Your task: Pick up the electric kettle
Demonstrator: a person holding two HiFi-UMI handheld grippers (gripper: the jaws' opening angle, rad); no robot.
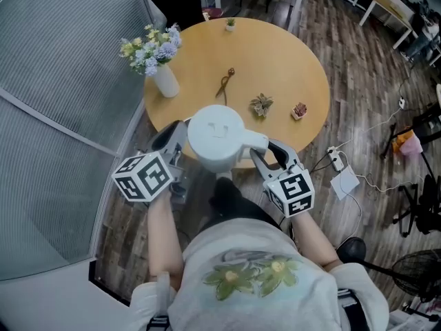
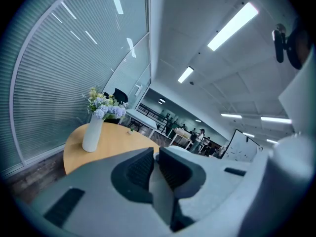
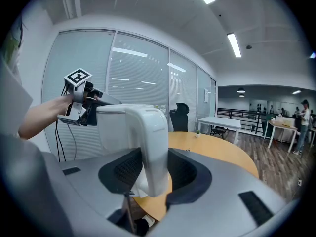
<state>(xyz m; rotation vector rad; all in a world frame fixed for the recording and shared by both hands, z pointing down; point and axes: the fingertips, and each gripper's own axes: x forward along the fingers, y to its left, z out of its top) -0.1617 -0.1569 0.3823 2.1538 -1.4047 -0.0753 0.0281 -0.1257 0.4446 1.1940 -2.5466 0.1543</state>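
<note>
Gripping electric kettle [image 1: 215, 138] by its handle, right hand-held gripper [image 1: 267, 152] holds it mid-frame over the counter [image 1: 289, 67] edge. Left hand-held gripper [image 1: 173, 135] closed, empty, alongside. I judge pick-up nearly done.

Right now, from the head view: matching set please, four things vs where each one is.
1 electric kettle
2 vase
3 scissors
4 tiny potted plant

A far edge of the table
B middle of the table
C handle between the right tool jaws
D left side of the table

Pairs: 1-C, 2-D, 3-B, 4-A
</note>
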